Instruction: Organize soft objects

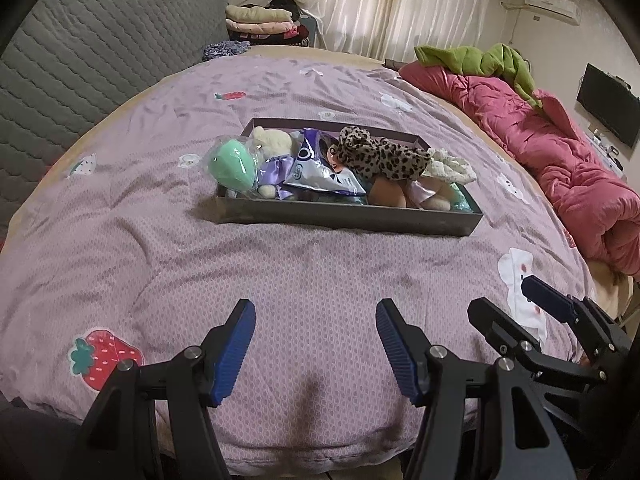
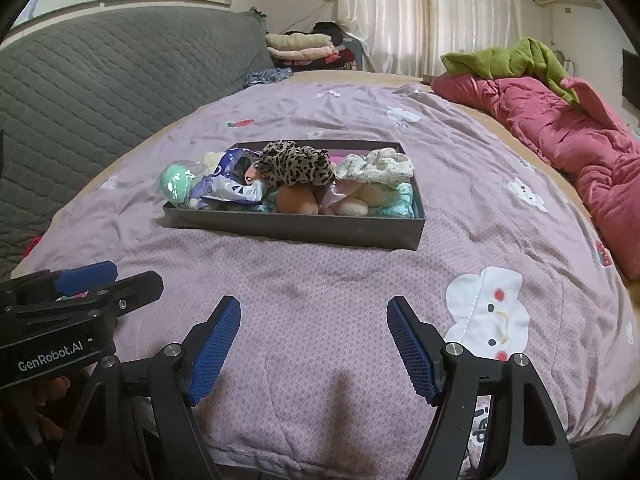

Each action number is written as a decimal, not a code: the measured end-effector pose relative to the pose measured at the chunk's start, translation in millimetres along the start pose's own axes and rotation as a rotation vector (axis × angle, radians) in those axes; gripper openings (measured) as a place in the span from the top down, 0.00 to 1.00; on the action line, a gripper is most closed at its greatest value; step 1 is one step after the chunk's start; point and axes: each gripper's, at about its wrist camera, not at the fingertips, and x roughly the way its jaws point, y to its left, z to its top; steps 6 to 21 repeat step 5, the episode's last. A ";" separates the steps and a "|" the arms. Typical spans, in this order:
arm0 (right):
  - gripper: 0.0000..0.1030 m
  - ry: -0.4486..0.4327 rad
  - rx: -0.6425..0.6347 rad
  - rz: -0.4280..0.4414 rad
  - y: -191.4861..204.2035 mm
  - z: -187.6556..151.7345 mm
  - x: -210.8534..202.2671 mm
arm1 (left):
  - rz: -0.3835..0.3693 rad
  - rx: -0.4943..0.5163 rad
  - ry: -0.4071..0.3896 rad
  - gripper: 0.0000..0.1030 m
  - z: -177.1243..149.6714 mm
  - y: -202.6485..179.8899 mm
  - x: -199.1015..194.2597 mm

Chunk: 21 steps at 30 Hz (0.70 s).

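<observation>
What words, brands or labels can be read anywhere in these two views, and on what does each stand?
"GenRobot.AI": white lettering on the black body of the left hand-held gripper, in the right wrist view.
White logo on the crinkled purple and white plastic packet in the flat dark grey box: too blurred to read.
Dark lettering on the lilac quilted bedspread, lower edge: cut off, unreadable.

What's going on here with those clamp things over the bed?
A person holds two hand grippers above a purple bedspread. The left gripper and right gripper are both open and empty. Ahead sits a grey box already piled with soft things: a leopard-print scrunchie, a mint-green toy and plush pieces. Nothing is being touched.
</observation>
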 end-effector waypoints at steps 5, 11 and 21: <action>0.25 0.007 0.003 0.003 -1.5 -1.4 3.3 | -0.027 -0.008 0.015 0.40 -2.0 0.9 4.1; 0.25 0.007 0.003 0.003 -1.5 -1.4 3.3 | -0.027 -0.008 0.015 0.40 -2.0 0.9 4.1; 0.25 0.007 0.003 0.003 -1.5 -1.4 3.3 | -0.027 -0.008 0.015 0.40 -2.0 0.9 4.1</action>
